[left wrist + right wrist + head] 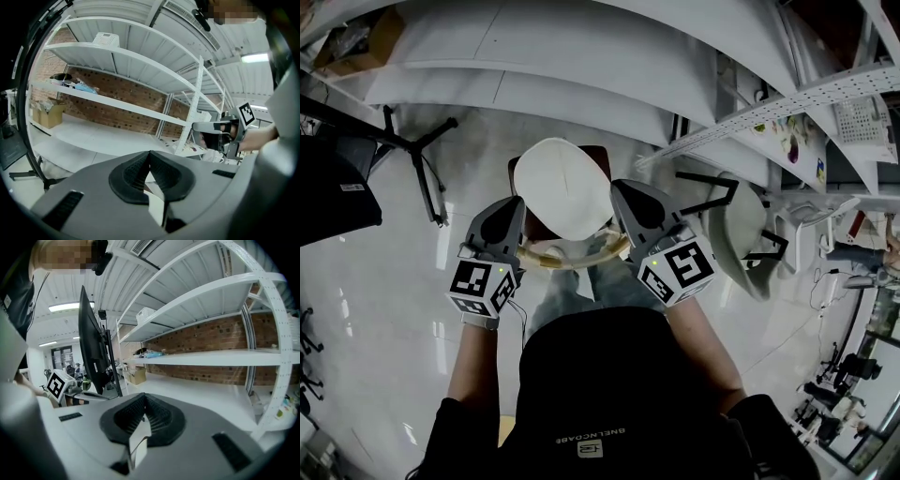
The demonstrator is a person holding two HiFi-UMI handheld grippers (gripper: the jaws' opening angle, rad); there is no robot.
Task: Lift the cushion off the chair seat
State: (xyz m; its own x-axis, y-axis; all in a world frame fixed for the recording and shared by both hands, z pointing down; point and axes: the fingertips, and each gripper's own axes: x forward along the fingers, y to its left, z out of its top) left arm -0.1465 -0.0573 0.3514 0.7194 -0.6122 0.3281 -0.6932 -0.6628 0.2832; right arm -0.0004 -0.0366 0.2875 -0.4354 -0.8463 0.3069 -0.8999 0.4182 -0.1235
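**A:** Where is the cushion (pixel 562 187)?

**B:** It is round and white, and it sits between the two grippers. One side of its rim meets the left gripper (pixel 150 154) and the other side meets the right gripper (pixel 143 397). In the head view it lies just ahead of both sets of fingertips.

**A:** Do they have hold of it?

**B:** Both pairs of jaws are pressed together. In each gripper view a thin white fold is caught between the black ribbed pads (pixel 133 171) and runs down from the seam. It looks like the cushion's edge, so I read each gripper as clamped on it.

**A:** Is it clear of the chair?

**B:** I can't tell. The dark red chair seat (pixel 598 156) shows past the cushion's far edge, just beyond the right gripper's tip. The pale curved back rail (pixel 581 255) bows along the cushion's near side and spans from one gripper to the other.

**A:** What's around them?

**B:** White shelving (pixel 581 66) rises ahead of both grippers. A cardboard box (pixel 47 115) sits on a low shelf, off to the left gripper's left. A black star-shaped base (pixel 417 155) stands on the floor, also out to its left. A pale chair (pixel 741 230) is near the right gripper's right side. In the right gripper's own view, a dark screen (pixel 91 348) stands to its left.
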